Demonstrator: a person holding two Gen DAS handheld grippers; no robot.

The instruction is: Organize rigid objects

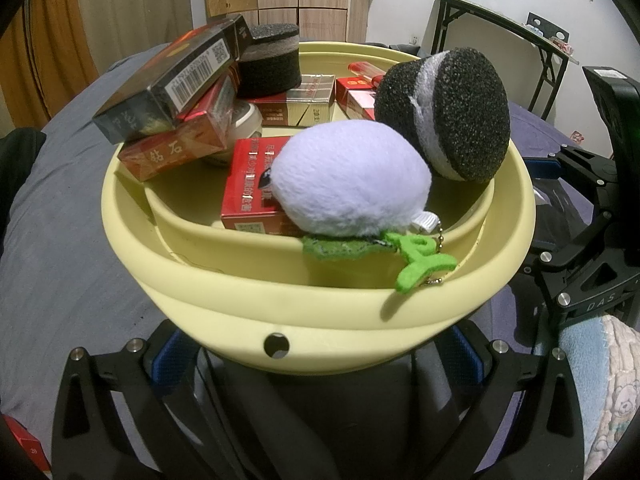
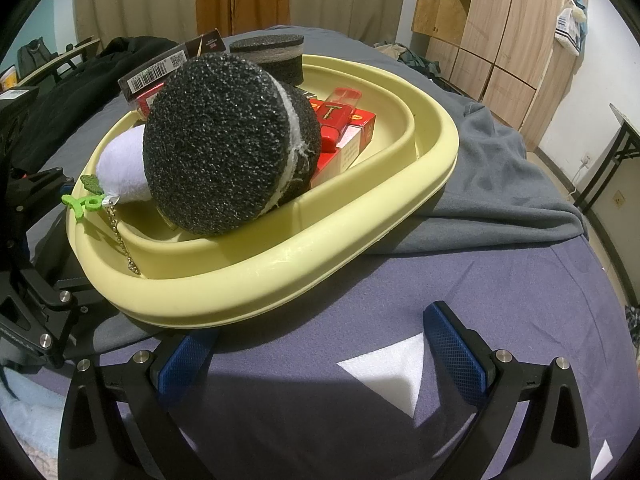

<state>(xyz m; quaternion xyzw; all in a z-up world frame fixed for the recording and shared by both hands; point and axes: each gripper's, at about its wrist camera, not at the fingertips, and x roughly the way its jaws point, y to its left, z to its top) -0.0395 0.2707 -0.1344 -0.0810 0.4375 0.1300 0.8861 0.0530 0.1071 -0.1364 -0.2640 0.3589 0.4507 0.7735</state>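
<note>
A pale yellow basin (image 1: pixel 280 304) (image 2: pixel 360 216) sits on a bed and holds several red and dark boxes (image 1: pixel 172 84), two black foam discs (image 1: pixel 452 116) (image 2: pixel 224 148) and a white plush with green leaves (image 1: pixel 352 180). My left gripper (image 1: pixel 316 360) sits low against the basin's near wall, its blue pads spread to either side of the rim; the fingertips are partly hidden under it. My right gripper (image 2: pixel 320 352) is open and empty just outside the basin's edge, over the bedspread. It also shows at the right of the left wrist view (image 1: pixel 592 216).
A grey blanket (image 2: pixel 492 176) lies under the basin's far side. A dark coat (image 2: pixel 80 80) is at the left. Wooden wardrobes (image 2: pixel 500 32) and a folding table (image 1: pixel 520 36) stand behind. A red box (image 1: pixel 24 444) lies on the bed at lower left.
</note>
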